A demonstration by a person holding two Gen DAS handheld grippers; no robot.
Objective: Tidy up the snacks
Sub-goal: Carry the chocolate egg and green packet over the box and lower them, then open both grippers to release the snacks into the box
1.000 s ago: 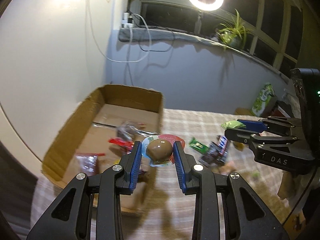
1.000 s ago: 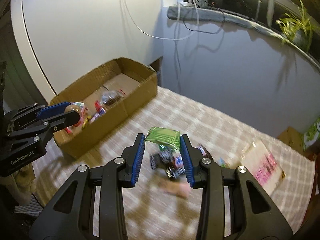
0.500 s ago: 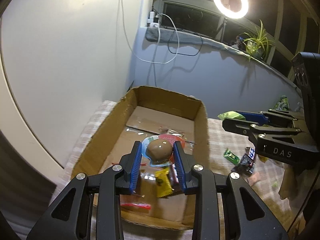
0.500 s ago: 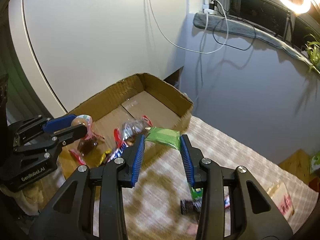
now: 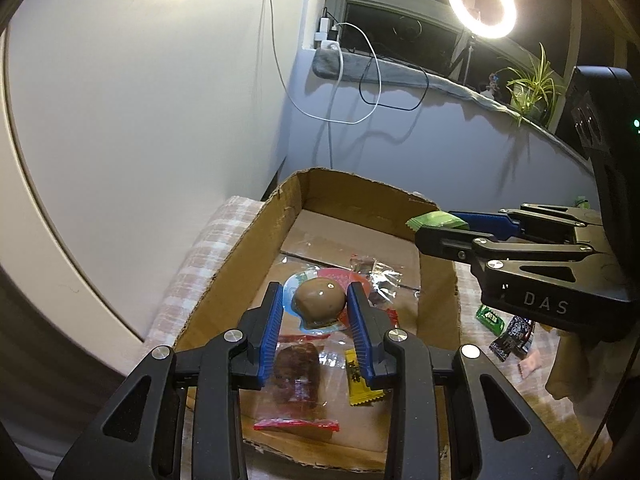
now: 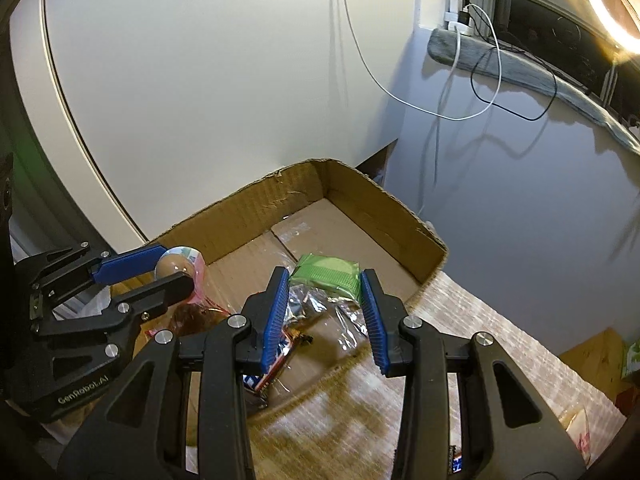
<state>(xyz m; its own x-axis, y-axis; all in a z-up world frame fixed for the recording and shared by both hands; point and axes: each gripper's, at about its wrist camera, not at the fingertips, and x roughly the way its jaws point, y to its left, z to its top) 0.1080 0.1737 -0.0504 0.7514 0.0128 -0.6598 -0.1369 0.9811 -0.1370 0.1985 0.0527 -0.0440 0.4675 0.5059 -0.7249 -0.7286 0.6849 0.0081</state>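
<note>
The left tongs pinch a brown egg-shaped snack in its round blister pack between their blue pads, held above the open cardboard box. Below them on the box floor lie a clear-wrapped dark snack and a yellow packet. The right tongs clamp a green packet at their tips, over the box's near side and crinkled clear wrappers. Beyond the box's right wall, more snacks lie on the checked worktop.
</note>
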